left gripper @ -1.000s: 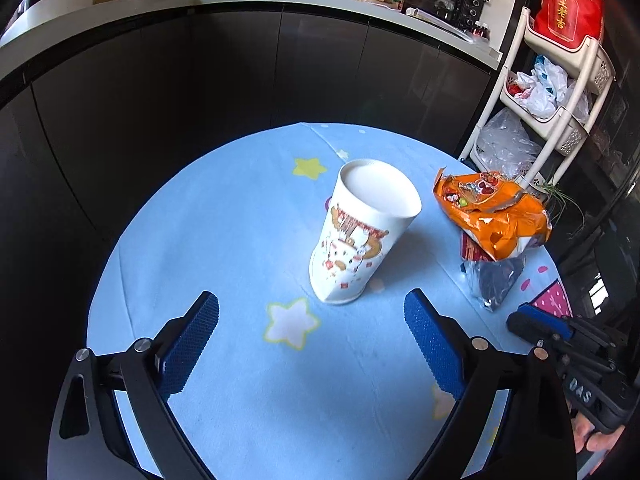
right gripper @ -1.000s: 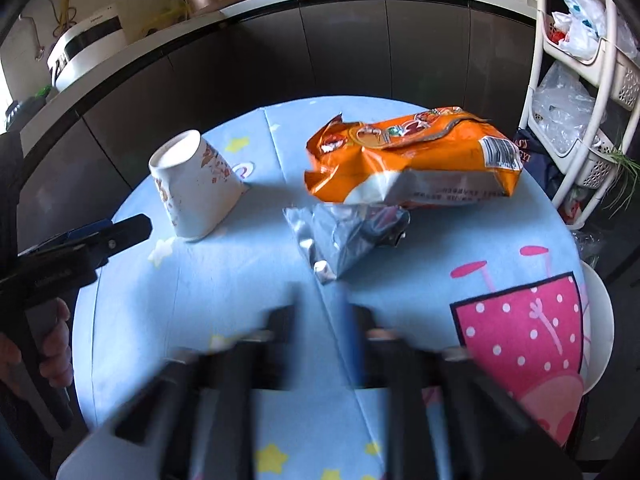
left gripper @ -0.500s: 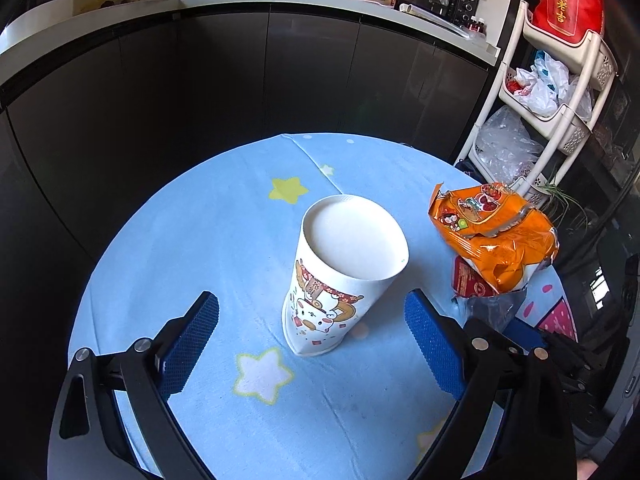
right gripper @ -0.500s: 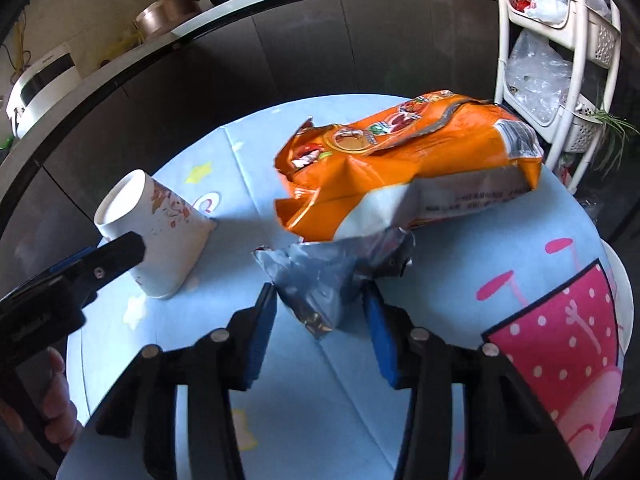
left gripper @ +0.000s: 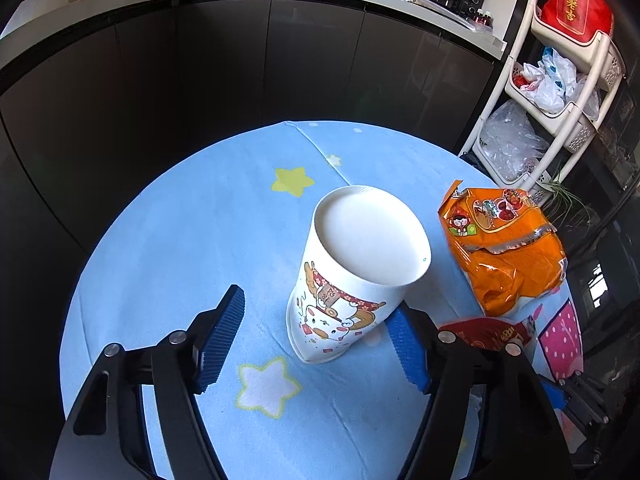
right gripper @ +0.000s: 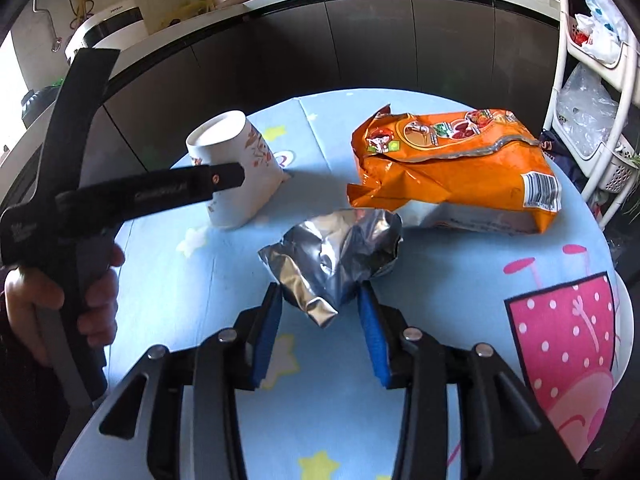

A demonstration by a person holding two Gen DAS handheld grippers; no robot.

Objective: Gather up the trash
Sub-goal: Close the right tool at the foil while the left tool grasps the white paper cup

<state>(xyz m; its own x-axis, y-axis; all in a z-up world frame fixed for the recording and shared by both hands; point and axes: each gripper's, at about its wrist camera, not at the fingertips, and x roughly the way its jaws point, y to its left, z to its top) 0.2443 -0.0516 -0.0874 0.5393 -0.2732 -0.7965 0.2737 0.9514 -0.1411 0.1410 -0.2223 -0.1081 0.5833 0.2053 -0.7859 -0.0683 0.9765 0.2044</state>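
Note:
A white paper cup [left gripper: 356, 280] with cartoon print stands on the round blue table [left gripper: 180, 240]. My left gripper [left gripper: 316, 328] is open, its blue pads on either side of the cup's base. The cup also shows in the right wrist view [right gripper: 236, 176]. A crumpled silver wrapper [right gripper: 336, 256] lies on the table. My right gripper [right gripper: 320, 304] is open, its pads on either side of the wrapper's near end. A large orange snack bag [right gripper: 456, 168] lies behind the wrapper and shows in the left wrist view [left gripper: 504, 256].
A red packet [left gripper: 480, 332] lies near the left gripper's right finger. A white shelf rack [left gripper: 560, 92] with bags stands to the right of the table. Dark cabinets [left gripper: 240, 64] and a counter stand behind. The left gripper's body [right gripper: 132, 196] reaches in beside the cup.
Both grippers have moved forward. The left pads now flank the cup's base. The right pads now flank the silver wrapper, closer than before.

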